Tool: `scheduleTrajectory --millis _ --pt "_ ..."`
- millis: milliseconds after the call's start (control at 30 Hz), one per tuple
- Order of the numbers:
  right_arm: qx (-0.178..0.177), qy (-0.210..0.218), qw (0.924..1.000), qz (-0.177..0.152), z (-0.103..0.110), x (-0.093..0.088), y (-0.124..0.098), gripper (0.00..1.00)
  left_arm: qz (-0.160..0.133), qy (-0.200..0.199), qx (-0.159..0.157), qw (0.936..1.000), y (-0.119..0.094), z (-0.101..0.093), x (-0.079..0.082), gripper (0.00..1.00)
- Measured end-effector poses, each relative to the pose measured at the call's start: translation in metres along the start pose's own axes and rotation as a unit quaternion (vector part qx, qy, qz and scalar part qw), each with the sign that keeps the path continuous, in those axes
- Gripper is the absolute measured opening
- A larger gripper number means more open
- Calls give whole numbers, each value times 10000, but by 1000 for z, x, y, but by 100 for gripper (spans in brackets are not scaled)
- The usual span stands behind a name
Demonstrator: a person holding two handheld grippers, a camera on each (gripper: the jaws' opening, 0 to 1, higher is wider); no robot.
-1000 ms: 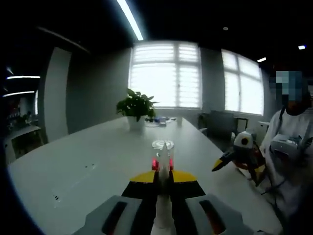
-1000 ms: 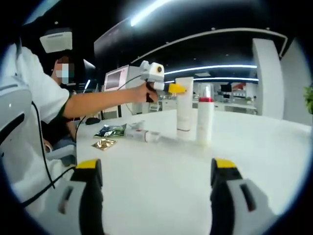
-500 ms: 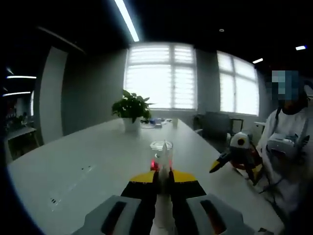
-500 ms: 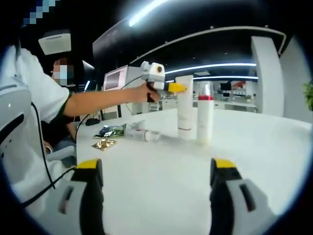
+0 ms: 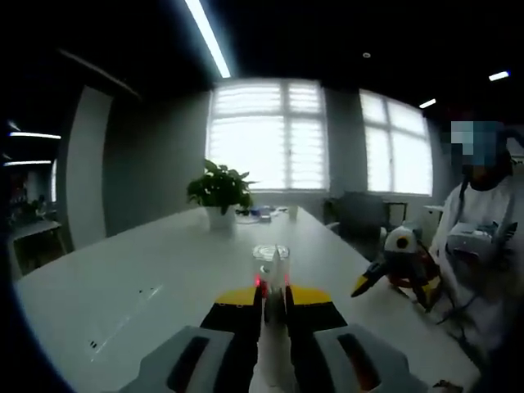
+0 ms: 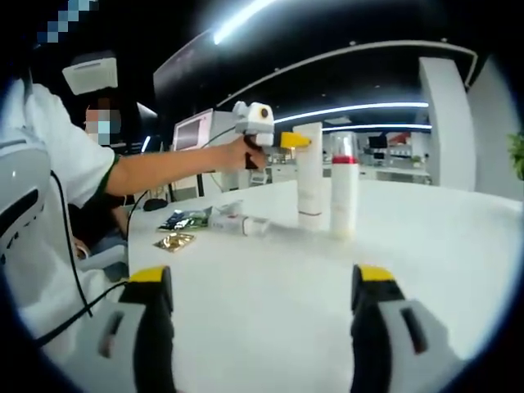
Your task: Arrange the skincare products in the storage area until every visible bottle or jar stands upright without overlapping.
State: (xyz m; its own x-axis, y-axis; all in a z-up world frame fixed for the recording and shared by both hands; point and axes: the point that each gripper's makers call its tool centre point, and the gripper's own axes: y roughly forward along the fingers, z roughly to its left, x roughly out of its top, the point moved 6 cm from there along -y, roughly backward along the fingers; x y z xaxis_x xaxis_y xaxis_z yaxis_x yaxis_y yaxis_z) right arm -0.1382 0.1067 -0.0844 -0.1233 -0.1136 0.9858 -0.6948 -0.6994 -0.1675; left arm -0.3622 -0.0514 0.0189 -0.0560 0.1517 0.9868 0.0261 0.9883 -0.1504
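Left gripper (image 5: pixel 273 288) is seen closed down on the top edge of the white tube (image 6: pixel 309 175), its yellow-tipped jaws nearly together with just the thin crimped end pinched between them. In the right gripper view that same tool is seen at 11 o'clock, gripped at the end of an outstretched arm, and the tube is held standing on its cap on the white table (image 6: pixel 270 311). The pinch is placed high, judged to be so the tube hangs plumb and can be steadied before it is let go.

Just beside the tube, at its 3 o'clock, the red-collared bottle (image 6: pixel 343 195) is standing upright; whether the two touch cannot be told, though no overlap is seen. Its clear cap is caught past the jaw tips in the left gripper view.

Right gripper (image 6: pixel 262 282) is held wide open with nothing between its jaws, kept well back from the pair, apparently waiting clear of the placement.

Off at 9 o'clock from the tube, a small tube (image 6: pixel 237 224) is lying flat on the table, with foil sachets (image 6: pixel 182 228) close by. Work is judged unfinished: the lying tube is not yet stood up. A potted plant (image 5: pixel 219 191) is seen far down the table.
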Motion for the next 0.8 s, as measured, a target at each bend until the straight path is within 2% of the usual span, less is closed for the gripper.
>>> scheduleTrajectory --millis 267,333,467,600,800 --pt "-6 -28 10000 -7 -1 2 2 91 -43 5 100 9999 -9 -3 5 16" --pt "-18 -2 10000 -29 0 3 3 91 -169 -34 123 9998 -11 -5 8 17" --pt "-10 23 10000 -24 1 3 6 92 -107 67 224 9997 -17 -6 12 20" --pt "-34 23 10000 -29 1 4 5 92 -245 56 375 9990 -26 -7 16 21" --pt "-47 -12 10000 3 0 4 7 92 -351 59 567 9978 -39 -11 16 30"
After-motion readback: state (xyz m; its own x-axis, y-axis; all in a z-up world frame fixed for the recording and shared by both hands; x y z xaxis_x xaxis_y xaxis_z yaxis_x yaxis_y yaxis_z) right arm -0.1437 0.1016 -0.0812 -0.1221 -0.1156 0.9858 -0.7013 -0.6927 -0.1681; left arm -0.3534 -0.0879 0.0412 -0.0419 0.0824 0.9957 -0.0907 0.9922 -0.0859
